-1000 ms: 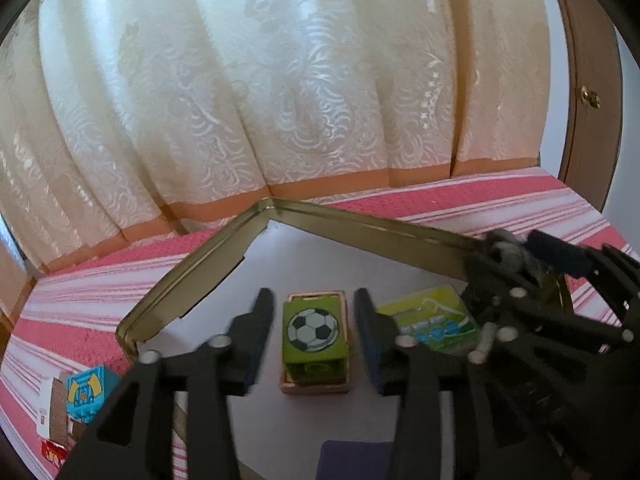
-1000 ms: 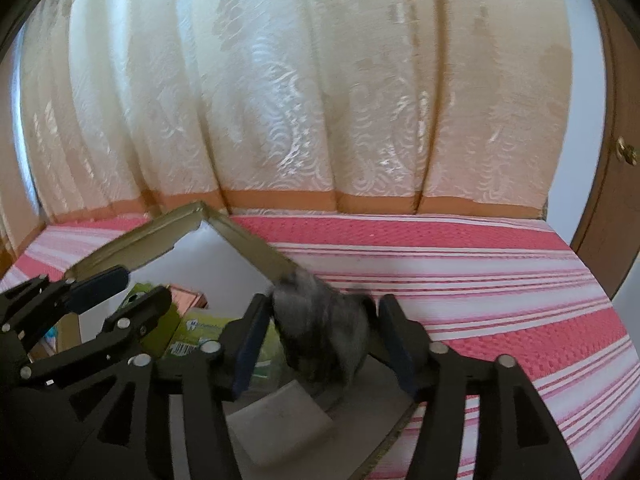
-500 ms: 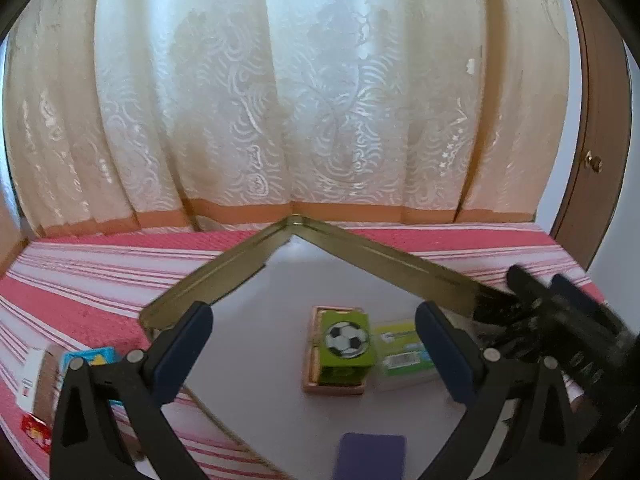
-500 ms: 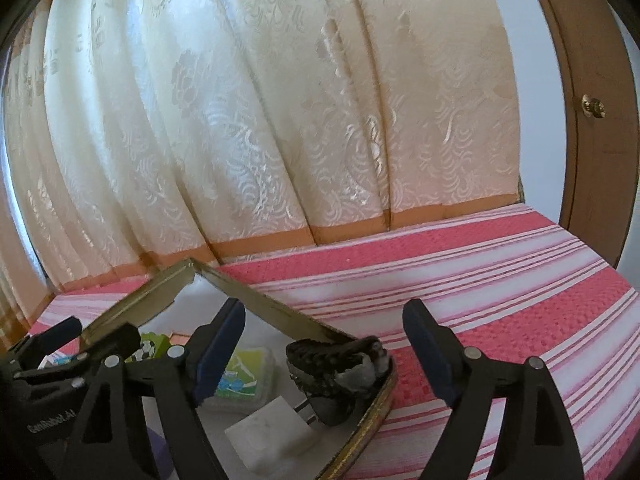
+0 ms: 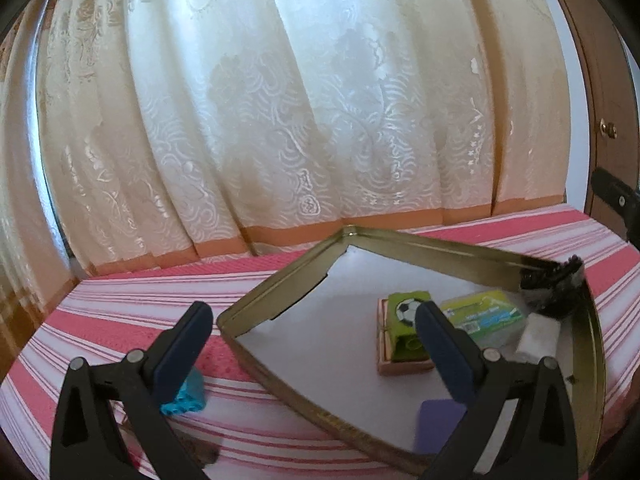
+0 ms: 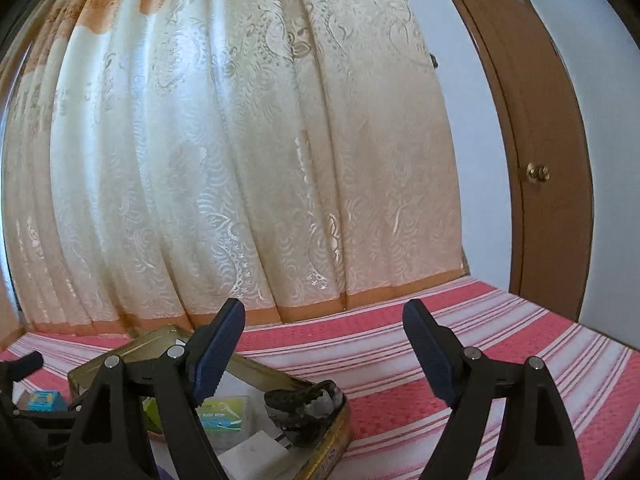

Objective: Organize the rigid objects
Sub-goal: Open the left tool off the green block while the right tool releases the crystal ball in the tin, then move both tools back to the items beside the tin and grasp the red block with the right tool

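Observation:
A gold tin tray (image 5: 280, 280) with a white floor lies on the striped cloth. In it are a green soccer-ball block (image 5: 406, 320) on a wooden box, a green packet (image 5: 486, 314), a white block (image 5: 536, 338), a purple block (image 5: 438, 426) and a black hair clip (image 5: 552, 286). My left gripper (image 5: 312, 344) is open and empty above the tray's left rim. A blue block (image 5: 186, 398) lies on the cloth behind its left finger. My right gripper (image 6: 324, 352) is open and empty, raised above the clip (image 6: 304, 404) and the tray (image 6: 332, 436).
The red and white striped cloth (image 6: 460, 328) stretches right of the tray. A cream curtain (image 5: 300, 100) hangs behind. A brown door (image 6: 548, 160) stands at the right. The blue block also shows at the far left in the right wrist view (image 6: 42, 400).
Both grippers opened and let go: the left of the soccer-ball block, the right of the hair clip. Both then pulled up and back; the left swung left toward the blue block.

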Motion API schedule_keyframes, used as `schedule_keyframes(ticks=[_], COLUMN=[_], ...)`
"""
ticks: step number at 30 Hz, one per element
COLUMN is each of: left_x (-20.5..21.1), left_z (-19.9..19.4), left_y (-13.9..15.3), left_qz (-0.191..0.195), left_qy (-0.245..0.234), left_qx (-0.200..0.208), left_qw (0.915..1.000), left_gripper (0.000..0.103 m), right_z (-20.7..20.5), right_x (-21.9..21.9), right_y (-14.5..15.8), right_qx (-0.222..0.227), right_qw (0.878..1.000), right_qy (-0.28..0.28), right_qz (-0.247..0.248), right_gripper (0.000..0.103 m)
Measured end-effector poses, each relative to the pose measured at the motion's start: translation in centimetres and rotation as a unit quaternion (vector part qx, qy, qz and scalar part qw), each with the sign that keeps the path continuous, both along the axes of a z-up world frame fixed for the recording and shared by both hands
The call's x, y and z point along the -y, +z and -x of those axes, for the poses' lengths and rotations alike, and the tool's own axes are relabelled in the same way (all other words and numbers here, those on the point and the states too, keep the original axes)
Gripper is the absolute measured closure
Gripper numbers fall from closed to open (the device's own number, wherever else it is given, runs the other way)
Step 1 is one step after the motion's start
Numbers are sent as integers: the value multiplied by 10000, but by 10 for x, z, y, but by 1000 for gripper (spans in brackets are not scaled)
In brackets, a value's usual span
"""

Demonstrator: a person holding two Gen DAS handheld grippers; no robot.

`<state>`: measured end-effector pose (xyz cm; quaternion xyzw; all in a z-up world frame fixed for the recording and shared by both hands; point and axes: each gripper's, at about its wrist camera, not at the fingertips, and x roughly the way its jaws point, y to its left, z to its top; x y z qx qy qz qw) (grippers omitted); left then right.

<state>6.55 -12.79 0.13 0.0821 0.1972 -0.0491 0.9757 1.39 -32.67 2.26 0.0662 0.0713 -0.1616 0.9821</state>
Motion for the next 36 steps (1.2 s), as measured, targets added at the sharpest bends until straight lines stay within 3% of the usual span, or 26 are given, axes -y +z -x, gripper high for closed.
schedule_keyframes(ticks=[4,12,18,36], left_x=[-10,-15,-26,-83], left_z=[8,19,28,22], left_y=[4,5,5,2], left_qz=[200,203,216,497], left_qy=[-44,-162,-252,-42], left_qx=[169,218,270,26], left_qw=[9996,9994,9991,9988], left_gripper=[0,0,0,0], right_z=[10,31,41,36], right_x=[-9,-12,-24,-103], right_y=[0,-3,-2,-5], right_qx=[68,-6,46,-55], right_qw=[9997,9991,9987,9998], right_qy=[-161,-359,-485,195], right_qz=[182,-216,-157,-94], right_gripper=[20,20,20,20])
